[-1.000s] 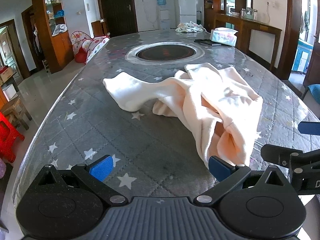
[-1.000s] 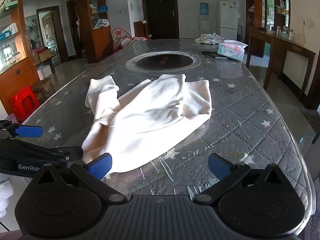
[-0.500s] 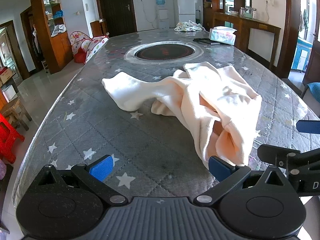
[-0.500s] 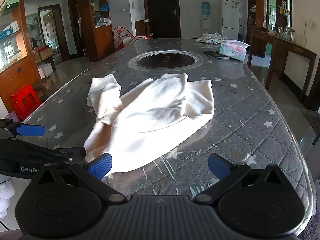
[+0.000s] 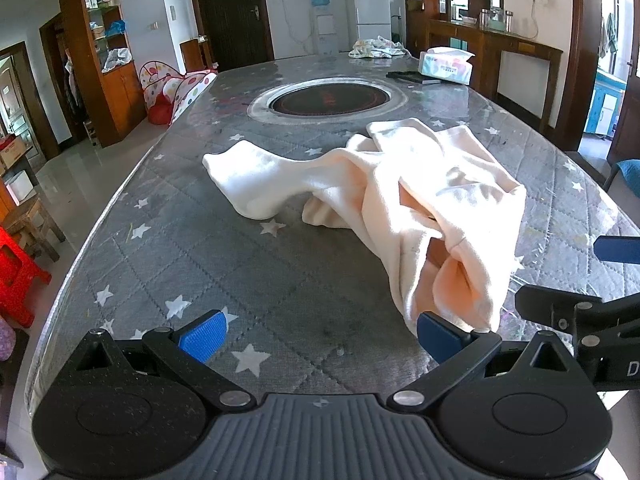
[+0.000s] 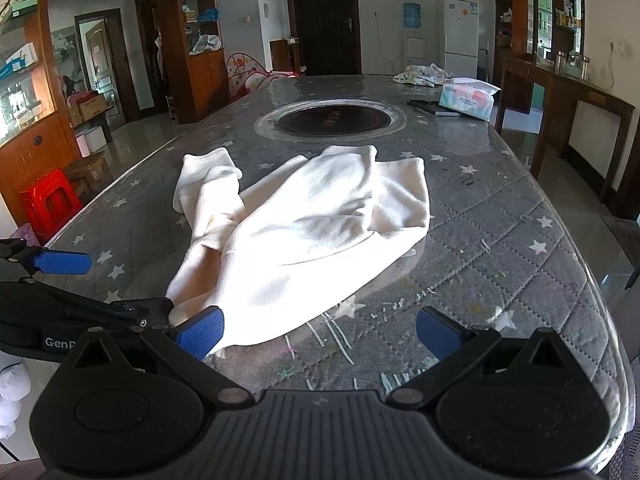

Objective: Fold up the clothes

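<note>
Your left gripper (image 5: 320, 338) and right gripper (image 6: 318, 332) hover with jaws spread wide, holding nothing, as a second ago; the crumpled cream fleece garment (image 6: 316, 232) lies unmoved mid-table on the grey star-quilted tablecloth (image 5: 192, 256), folding not begun.

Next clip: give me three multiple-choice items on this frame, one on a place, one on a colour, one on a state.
1. Where does the tissue pack sit?
A. far right of the table
B. on the garment
C. on the floor

2. What colour is the garment?
A. red
B. cream
C. blue

3. How are the left gripper and right gripper?
A. both shut on the garment
B. one shut
C. both open

Key: 1 A, it lies beyond the round hob, near the right edge; 2 B, pale cream cloth; 3 C, the fingers stand wide apart with nothing between them.
</note>
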The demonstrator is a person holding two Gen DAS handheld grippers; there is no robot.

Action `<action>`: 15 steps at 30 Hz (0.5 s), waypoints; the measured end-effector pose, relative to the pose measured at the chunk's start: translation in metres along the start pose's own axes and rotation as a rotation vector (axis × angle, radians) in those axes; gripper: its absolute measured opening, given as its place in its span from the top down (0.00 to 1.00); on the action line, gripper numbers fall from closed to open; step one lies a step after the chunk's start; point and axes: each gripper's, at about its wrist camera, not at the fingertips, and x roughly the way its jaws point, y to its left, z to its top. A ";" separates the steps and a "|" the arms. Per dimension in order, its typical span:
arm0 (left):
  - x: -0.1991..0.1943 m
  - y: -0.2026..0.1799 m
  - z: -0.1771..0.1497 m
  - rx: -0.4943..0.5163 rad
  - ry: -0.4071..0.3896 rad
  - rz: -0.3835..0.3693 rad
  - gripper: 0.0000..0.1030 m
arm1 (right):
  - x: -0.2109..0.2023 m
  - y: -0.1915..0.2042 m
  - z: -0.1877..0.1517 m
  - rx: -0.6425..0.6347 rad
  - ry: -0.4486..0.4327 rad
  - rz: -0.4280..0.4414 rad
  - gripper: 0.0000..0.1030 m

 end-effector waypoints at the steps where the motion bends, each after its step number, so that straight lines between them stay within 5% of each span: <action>1: 0.000 0.000 0.000 0.001 0.001 0.000 0.00 | 0.000 0.000 0.000 0.000 0.001 0.000 0.00; 15: 0.002 -0.002 0.000 0.011 0.009 0.006 0.00 | 0.003 0.000 0.000 0.002 0.006 -0.003 0.00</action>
